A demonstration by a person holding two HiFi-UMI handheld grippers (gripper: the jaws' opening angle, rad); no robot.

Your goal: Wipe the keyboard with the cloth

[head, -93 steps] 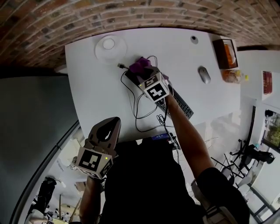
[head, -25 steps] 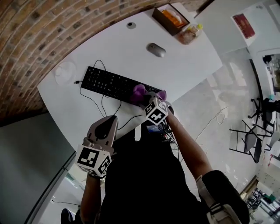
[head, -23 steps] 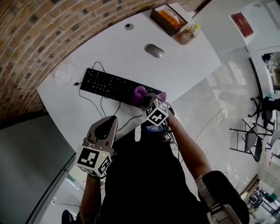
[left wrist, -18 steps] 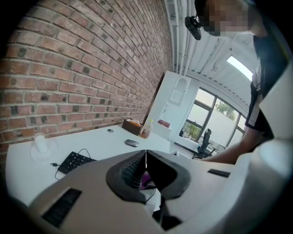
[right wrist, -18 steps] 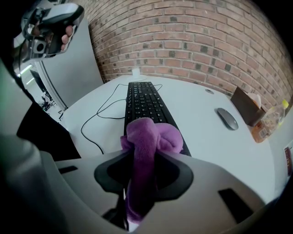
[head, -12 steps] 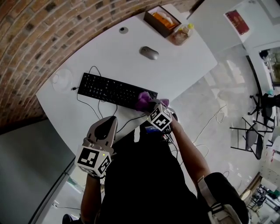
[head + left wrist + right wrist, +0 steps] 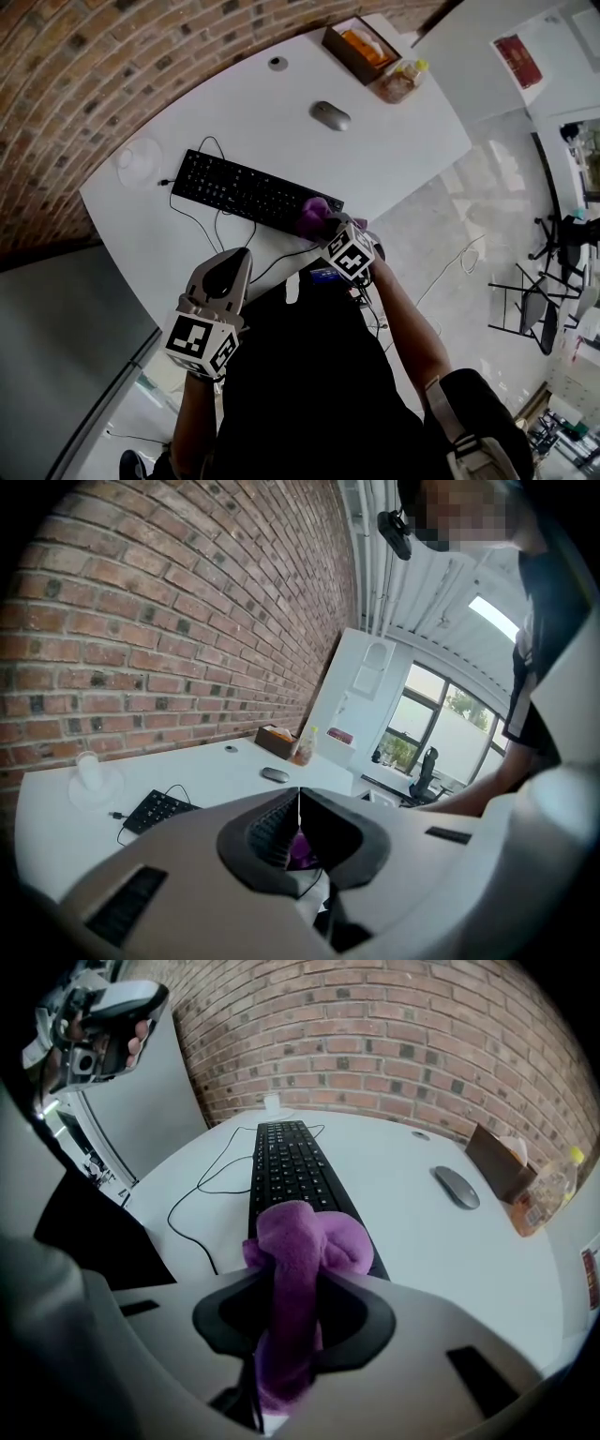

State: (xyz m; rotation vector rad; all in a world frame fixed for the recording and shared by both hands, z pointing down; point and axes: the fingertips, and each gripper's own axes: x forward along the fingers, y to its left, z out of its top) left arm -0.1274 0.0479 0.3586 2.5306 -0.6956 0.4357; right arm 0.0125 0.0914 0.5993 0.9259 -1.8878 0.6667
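Note:
A black keyboard (image 7: 248,190) lies on the white table (image 7: 394,141). My right gripper (image 7: 328,228) is shut on a bunched purple cloth (image 7: 314,215), which rests on the keyboard's right end. In the right gripper view the cloth (image 7: 302,1246) bulges out between the jaws, with the keyboard (image 7: 289,1168) stretching away beyond it. My left gripper (image 7: 236,262) hangs shut and holding nothing near the table's front edge, apart from the keyboard. From the left gripper view (image 7: 299,795) only the keyboard's left end (image 7: 155,810) shows.
A grey mouse (image 7: 331,115) lies behind the keyboard. A brown box (image 7: 359,42) and a small bottle (image 7: 398,82) stand at the far right corner. A white round object (image 7: 139,161) sits left of the keyboard. Black cables (image 7: 202,223) loop toward the front edge.
My right gripper has slid the cloth along the keyboard to its right end. The left gripper has stayed where it was.

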